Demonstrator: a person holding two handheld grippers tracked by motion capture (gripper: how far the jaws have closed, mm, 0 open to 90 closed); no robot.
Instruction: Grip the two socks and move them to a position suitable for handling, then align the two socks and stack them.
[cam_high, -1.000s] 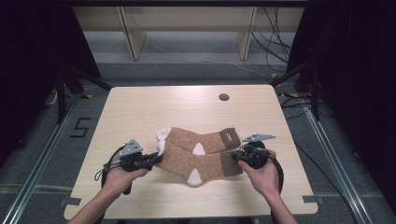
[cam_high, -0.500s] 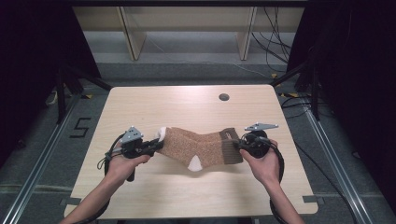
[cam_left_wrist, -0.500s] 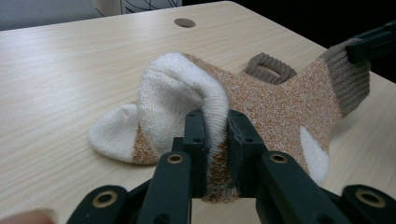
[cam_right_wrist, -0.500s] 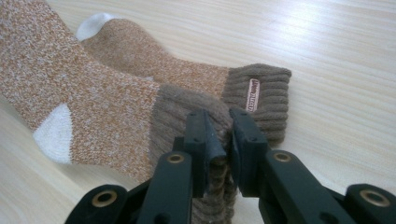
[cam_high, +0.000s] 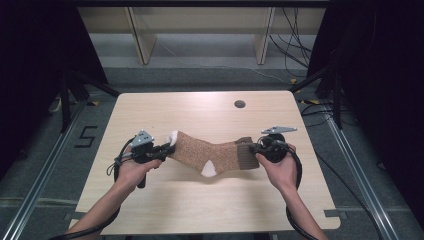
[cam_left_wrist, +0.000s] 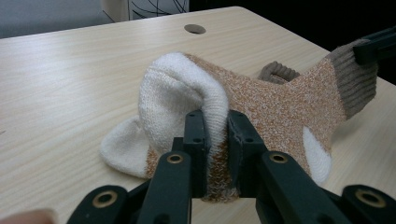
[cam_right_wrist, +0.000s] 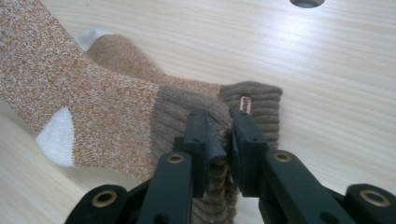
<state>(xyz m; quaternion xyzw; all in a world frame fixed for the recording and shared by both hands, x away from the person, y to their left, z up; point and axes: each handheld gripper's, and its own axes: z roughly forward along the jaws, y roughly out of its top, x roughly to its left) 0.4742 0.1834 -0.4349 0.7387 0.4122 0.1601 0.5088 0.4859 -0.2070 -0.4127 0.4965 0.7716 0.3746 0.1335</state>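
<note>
A: Start at the near edge: what's different from a second ago?

B: Both hands have come up and apart a little. The left gripper (cam_high: 167, 148) is clenched on the cream toe of the upper sock (cam_high: 210, 152), and the right gripper (cam_high: 254, 149) is clenched on that sock's brown ribbed cuff. Earlier the pair lay crossed in a slack heap; now the top one is drawn out nearly straight between the two grippers, sagging slightly at the white heel patch.

A: Off the counter (cam_high: 200, 110)?

B: Mostly, I'd say (its shadow falls on the wood beneath). In the left gripper view the jaws pinch a fold of cream knit at the toe (cam_left_wrist: 187, 98), and the lower sock (cam_left_wrist: 122, 148) lies flat just beyond, its own cream toe poking out to the left.

A: And farther out?

B: In the right gripper view the jaws bite the cuff (cam_right_wrist: 187, 116), with the second sock's cuff (cam_right_wrist: 254, 105) resting on the wood just behind it, touching or nearly so.

A: So what does that mean?

B: My guess is that the socks are being separated, or one is being straightened for pairing.
</note>
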